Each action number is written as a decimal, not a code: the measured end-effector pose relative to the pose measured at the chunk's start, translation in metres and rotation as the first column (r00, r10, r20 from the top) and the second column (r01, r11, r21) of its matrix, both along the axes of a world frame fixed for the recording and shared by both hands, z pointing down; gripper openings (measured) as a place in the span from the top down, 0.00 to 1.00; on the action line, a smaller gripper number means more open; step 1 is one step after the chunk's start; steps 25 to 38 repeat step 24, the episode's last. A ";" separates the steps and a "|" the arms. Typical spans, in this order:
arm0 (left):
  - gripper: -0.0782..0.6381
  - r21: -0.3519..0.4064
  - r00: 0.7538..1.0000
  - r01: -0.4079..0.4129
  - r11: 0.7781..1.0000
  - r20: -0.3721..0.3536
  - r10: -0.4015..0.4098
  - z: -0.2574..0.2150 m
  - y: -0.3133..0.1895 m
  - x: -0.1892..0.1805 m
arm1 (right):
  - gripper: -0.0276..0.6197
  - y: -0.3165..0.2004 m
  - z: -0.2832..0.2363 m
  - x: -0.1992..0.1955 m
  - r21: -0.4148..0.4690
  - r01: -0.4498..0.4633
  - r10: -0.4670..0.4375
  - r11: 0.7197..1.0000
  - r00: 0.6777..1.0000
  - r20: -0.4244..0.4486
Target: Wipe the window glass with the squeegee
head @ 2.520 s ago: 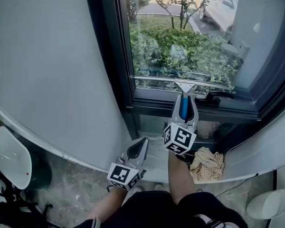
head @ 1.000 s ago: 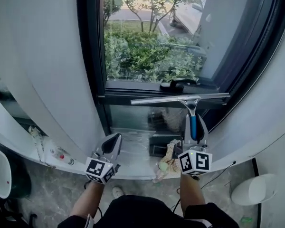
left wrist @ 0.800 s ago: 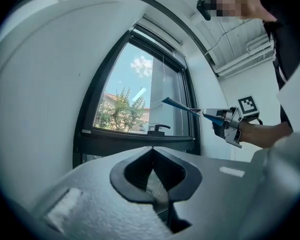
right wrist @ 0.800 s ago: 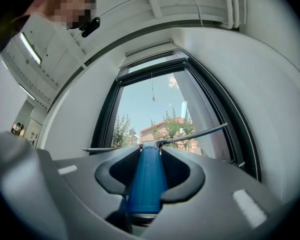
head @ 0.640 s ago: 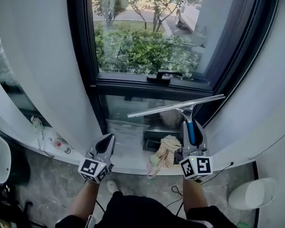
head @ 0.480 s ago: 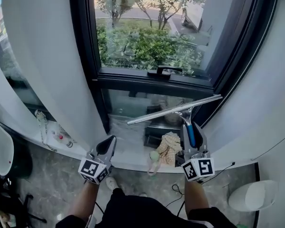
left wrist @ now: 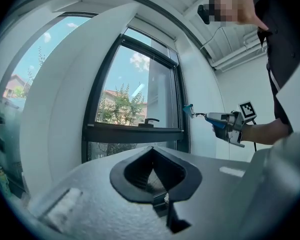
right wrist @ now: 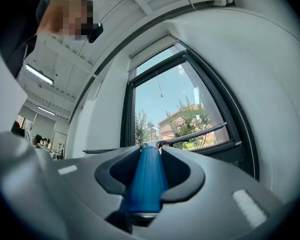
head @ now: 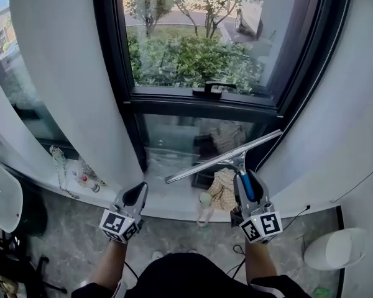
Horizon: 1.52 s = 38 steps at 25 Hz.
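My right gripper (head: 244, 180) is shut on the blue handle (head: 245, 186) of the squeegee. Its long metal blade (head: 224, 156) hangs tilted, left end low, in front of the lower pane (head: 186, 138) and below the window glass (head: 199, 36); whether it touches is unclear. In the right gripper view the blue handle (right wrist: 147, 176) fills the jaws of that gripper (right wrist: 149, 151), and the blade (right wrist: 195, 134) shows against the window. My left gripper (head: 135, 196) is shut and empty, low at the left, away from the glass. Seen from the left gripper (left wrist: 152, 156), the squeegee (left wrist: 191, 111) is at the right.
A black window handle (head: 211, 89) sits on the dark frame bar. A checked cloth (head: 222, 188) lies on the sill below the blade. Small bottles (head: 87, 179) stand at the left of the sill. A white chair (head: 0, 200) is at the left, a white bin (head: 336, 248) at the right.
The squeegee has come down off the upper glass to sill height, and its blade has tilted left end down. Both grippers have dropped lower; the left stays shut and empty.
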<state>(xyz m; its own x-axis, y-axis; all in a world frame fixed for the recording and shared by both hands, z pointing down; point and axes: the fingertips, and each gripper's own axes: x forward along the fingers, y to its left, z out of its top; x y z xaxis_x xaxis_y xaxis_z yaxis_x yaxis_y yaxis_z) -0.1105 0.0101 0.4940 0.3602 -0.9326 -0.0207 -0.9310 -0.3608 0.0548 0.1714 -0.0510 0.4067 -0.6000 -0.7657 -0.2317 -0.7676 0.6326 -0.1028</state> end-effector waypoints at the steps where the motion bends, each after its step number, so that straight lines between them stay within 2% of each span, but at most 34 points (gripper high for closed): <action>1: 0.89 -0.003 1.000 -0.005 1.000 0.003 0.005 0.000 0.002 -0.002 | 0.75 0.002 0.003 -0.004 -0.002 0.005 -0.005 1.000 1.000 -0.008; 9: 0.89 -0.007 1.000 -0.016 1.000 0.012 0.016 0.003 0.008 -0.029 | 0.75 0.018 0.008 -0.038 0.021 0.042 -0.041 0.999 0.998 -0.052; 15: 0.89 -0.016 1.000 -0.019 1.000 0.021 0.019 0.004 0.009 -0.042 | 0.75 0.018 0.014 -0.050 -0.013 0.069 -0.069 0.998 0.998 0.001; 19: 0.89 -0.003 0.999 -0.017 1.000 0.027 0.017 0.000 0.007 -0.052 | 0.75 0.018 0.014 -0.056 -0.017 0.079 -0.079 0.997 0.997 0.004; 24: 0.89 0.005 0.999 -0.039 0.999 0.027 0.039 -0.004 0.006 -0.053 | 0.75 0.022 0.014 -0.067 -0.001 0.102 -0.102 0.995 0.994 -0.031; 38: 0.89 0.005 0.999 -0.039 0.999 0.027 0.039 -0.004 0.006 -0.053 | 0.75 0.022 0.014 -0.067 -0.001 0.102 -0.102 0.995 0.994 -0.031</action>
